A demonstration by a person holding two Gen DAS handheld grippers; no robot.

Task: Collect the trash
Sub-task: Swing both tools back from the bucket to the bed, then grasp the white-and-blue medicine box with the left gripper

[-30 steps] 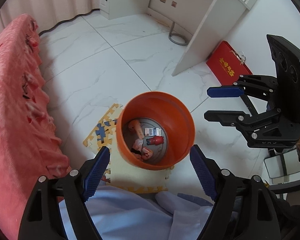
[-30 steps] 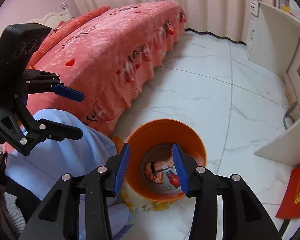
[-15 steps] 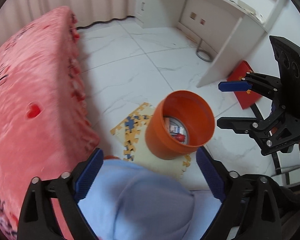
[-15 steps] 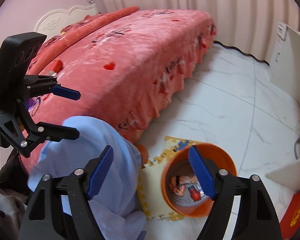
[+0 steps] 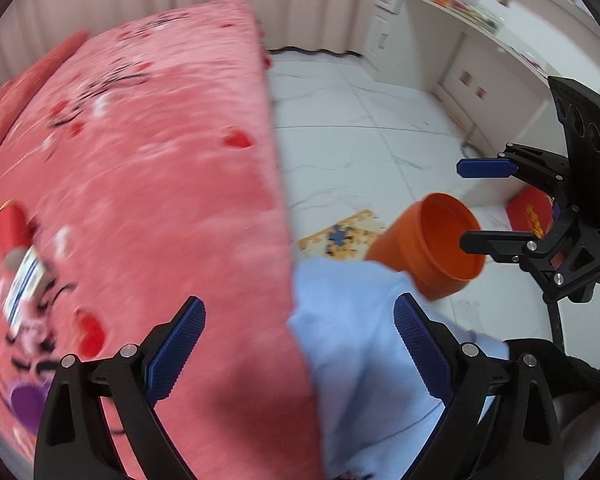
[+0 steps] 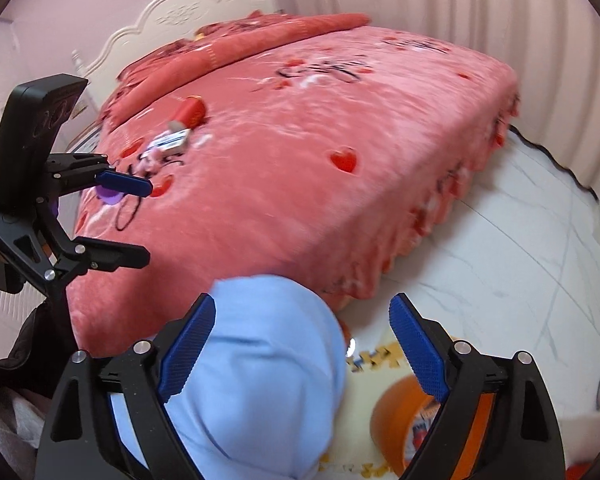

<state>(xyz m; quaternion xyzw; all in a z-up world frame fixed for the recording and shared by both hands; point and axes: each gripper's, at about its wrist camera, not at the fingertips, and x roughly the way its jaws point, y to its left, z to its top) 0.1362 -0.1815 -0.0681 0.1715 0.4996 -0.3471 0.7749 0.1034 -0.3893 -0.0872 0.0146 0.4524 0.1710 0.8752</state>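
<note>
An orange bin stands on the white floor beside the bed; in the right wrist view it sits low, partly behind the right finger, with trash inside. On the pink bedspread lie a red can and a white-and-blue packet; both show blurred at the left of the left wrist view, can and packet. A purple object lies near them. My left gripper is open and empty over the bed edge. My right gripper is open and empty above a knee in light blue cloth.
A yellow-and-blue puzzle mat lies under the bin. A red box lies on the floor by the white desk. A white headboard and curtains stand behind the bed.
Both grippers have swung up and away from the bin toward the bed. The right gripper's jaws opened wide a second ago. The can and packet on the bed have come into view.
</note>
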